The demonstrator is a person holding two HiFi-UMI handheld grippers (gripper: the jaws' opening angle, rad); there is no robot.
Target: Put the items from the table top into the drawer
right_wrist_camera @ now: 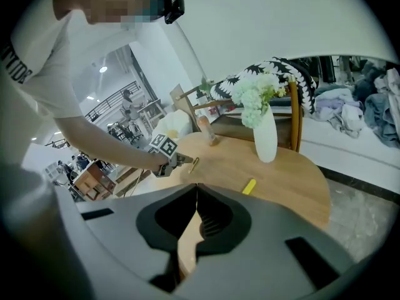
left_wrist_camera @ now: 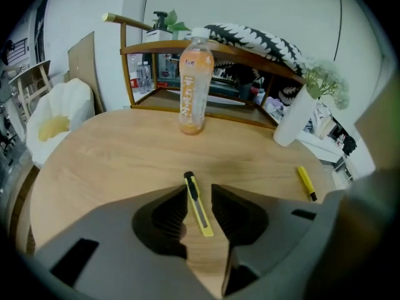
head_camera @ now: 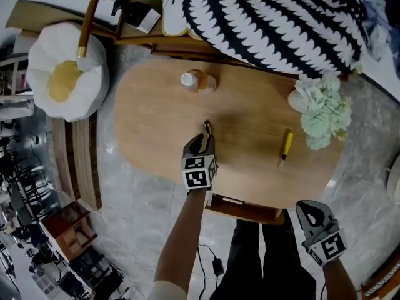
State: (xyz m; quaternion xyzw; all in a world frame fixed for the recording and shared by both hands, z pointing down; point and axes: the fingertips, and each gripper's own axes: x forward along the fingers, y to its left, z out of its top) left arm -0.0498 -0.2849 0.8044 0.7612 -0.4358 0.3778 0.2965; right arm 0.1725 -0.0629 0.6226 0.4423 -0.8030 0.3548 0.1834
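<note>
A yellow utility knife point(left_wrist_camera: 199, 210) with a black tip lies on the oval wooden table point(head_camera: 156, 130). My left gripper point(left_wrist_camera: 199, 191) stands open just above it, one jaw on each side, and neither pad touches it. From the head view the knife point(head_camera: 207, 127) pokes out beyond the left gripper point(head_camera: 204, 139). A yellow marker point(head_camera: 285, 145) lies to the right. An orange drink bottle point(head_camera: 198, 80) stands at the far side. My right gripper point(head_camera: 314, 216) hangs off the table's near right edge, shut and empty, jaw tips meeting point(right_wrist_camera: 195, 189).
A white vase of pale flowers point(head_camera: 320, 109) stands at the table's right end. A drawer point(head_camera: 242, 207) shows under the near edge, by the person's legs. Beyond the table are a wooden chair with a striped cushion point(head_camera: 269, 17) and a white beanbag point(head_camera: 62, 70).
</note>
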